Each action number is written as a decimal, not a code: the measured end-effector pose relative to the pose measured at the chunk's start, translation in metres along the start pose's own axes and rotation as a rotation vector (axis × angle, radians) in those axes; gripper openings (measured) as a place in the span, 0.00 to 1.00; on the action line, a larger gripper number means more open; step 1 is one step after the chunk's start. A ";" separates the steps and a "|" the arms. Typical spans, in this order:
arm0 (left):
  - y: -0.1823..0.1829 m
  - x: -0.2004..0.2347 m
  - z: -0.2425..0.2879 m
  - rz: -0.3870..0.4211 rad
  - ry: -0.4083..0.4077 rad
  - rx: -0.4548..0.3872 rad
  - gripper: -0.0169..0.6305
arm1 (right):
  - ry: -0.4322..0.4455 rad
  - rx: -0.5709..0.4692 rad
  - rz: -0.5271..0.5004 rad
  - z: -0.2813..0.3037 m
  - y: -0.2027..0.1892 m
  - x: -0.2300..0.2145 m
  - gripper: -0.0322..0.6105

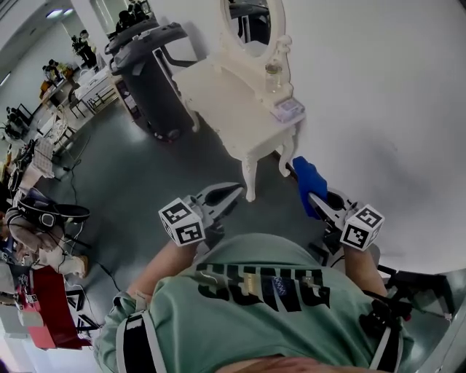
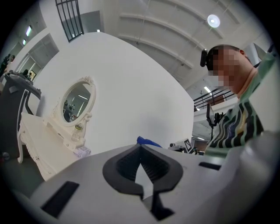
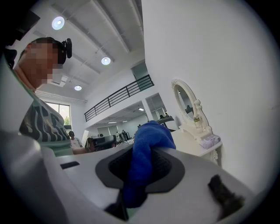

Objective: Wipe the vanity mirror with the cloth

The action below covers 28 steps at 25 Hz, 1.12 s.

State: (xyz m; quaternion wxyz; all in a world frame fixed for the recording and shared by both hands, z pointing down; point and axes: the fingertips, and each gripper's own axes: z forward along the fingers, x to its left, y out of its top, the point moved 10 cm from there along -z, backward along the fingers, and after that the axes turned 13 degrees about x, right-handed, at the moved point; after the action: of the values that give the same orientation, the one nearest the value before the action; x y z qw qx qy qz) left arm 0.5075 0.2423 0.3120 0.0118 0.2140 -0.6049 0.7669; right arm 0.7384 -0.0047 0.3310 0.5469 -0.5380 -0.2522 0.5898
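Observation:
The white vanity table stands against the wall ahead, its oval mirror upright at the back. The mirror also shows in the left gripper view and the right gripper view. A blue cloth is pinched in my right gripper, which is shut on it. It bulges up out of the pads near the table's front right leg. My left gripper hangs shut with nothing in it, short of the table's front. Its pads meet at the tip.
A small glass bottle and a pale packet sit on the tabletop by the mirror. A black treadmill stands left of the vanity. The white wall runs along the right. A person sits at the far left.

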 end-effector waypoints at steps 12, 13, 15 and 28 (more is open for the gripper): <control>0.031 0.171 -0.007 -0.002 -0.114 -0.038 0.03 | -0.090 0.017 -0.017 0.129 0.057 -0.040 0.17; 0.042 0.189 -0.009 0.011 -0.128 -0.039 0.03 | -0.103 0.017 -0.026 0.144 0.069 -0.042 0.17; 0.064 0.226 -0.014 0.049 -0.149 -0.033 0.03 | -0.136 0.016 -0.041 0.172 0.093 -0.049 0.17; 0.135 0.377 0.030 0.036 -0.202 -0.019 0.03 | -0.263 0.048 -0.025 0.242 0.166 -0.137 0.17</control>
State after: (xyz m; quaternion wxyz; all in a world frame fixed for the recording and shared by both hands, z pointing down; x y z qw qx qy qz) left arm 0.1367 0.0872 0.3218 -0.0608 0.2794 -0.6139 0.7358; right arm 0.4317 -0.1055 0.3041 0.5292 -0.4395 -0.3140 0.6544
